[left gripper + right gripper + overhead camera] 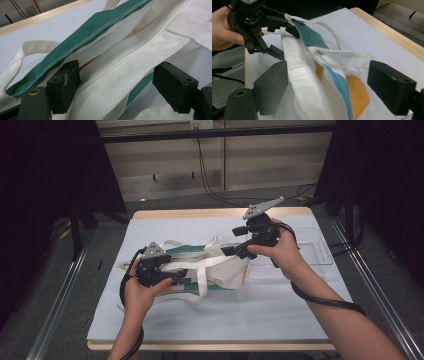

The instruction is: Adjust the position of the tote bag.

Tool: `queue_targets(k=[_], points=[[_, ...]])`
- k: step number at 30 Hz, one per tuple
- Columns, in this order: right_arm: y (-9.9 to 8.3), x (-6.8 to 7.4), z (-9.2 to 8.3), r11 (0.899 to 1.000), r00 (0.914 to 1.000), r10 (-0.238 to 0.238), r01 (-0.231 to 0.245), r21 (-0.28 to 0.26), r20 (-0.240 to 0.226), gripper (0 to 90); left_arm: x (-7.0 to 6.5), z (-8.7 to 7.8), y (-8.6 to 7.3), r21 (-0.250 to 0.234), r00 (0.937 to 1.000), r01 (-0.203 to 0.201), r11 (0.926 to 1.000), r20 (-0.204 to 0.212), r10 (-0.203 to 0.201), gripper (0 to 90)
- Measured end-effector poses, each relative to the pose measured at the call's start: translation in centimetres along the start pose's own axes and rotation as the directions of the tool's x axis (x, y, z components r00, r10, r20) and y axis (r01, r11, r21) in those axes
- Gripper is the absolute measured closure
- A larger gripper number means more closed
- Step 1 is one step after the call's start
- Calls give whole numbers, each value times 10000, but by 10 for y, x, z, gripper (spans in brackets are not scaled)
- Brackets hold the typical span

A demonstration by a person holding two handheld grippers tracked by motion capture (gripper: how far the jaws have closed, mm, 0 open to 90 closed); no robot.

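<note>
Jaws, left: our left gripper stands wide, its pads on either side of the bag's white rim band and webbing, not pinching it.
Jaws, right: our right gripper is also wide apart; the near pad brushes the white rim, and the far pad is clear of the cloth, so nothing is gripped.
Bag: the tote bag lies on its side on the counter, white with green trim, an orange patch inside its mouth.
Long axis: we judge the rim runs straight from one gripper to the other.
Nearer hand: both sit at the rim, right at the mouth end.
Next: closing either one should take the rim.
</note>
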State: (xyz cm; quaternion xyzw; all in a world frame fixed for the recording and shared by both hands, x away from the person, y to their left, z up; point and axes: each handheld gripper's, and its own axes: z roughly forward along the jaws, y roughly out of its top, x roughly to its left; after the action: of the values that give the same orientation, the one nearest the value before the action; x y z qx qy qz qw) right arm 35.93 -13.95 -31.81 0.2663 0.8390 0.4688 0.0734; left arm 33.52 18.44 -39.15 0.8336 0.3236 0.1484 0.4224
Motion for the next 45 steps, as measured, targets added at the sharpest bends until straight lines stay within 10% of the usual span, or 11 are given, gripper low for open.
queue_targets(k=[10, 18, 24, 36, 45], points=[[-1, -5, 20, 9988, 9992, -309, 299, 401, 261, 399, 1, -1, -1, -37, 10000, -39, 10000, 25, 39, 238], [-2, -5, 26, 9968, 9955, -650, 615, 508, 687, 771, 2, -7, -4, -254, 10000, -54, 9997, -43, 53, 261], [-1, -6, 27, 9974, 9968, -521, 489, 524, 610, 825, 1, -7, -5, -120, 9996, -266, 9996, -45, 266, 270], [-4, -14, 28, 9989, 9974, 324, -345, 323, 649, 869, 2, -9, -5, 439, 9958, -661, 9969, -603, 686, 675], [-4, -16, 30, 9953, 9900, 960, -967, 18, 1038, 873, -2, -17, -6, 527, 9927, -1094, 9926, -451, 1119, 752]])
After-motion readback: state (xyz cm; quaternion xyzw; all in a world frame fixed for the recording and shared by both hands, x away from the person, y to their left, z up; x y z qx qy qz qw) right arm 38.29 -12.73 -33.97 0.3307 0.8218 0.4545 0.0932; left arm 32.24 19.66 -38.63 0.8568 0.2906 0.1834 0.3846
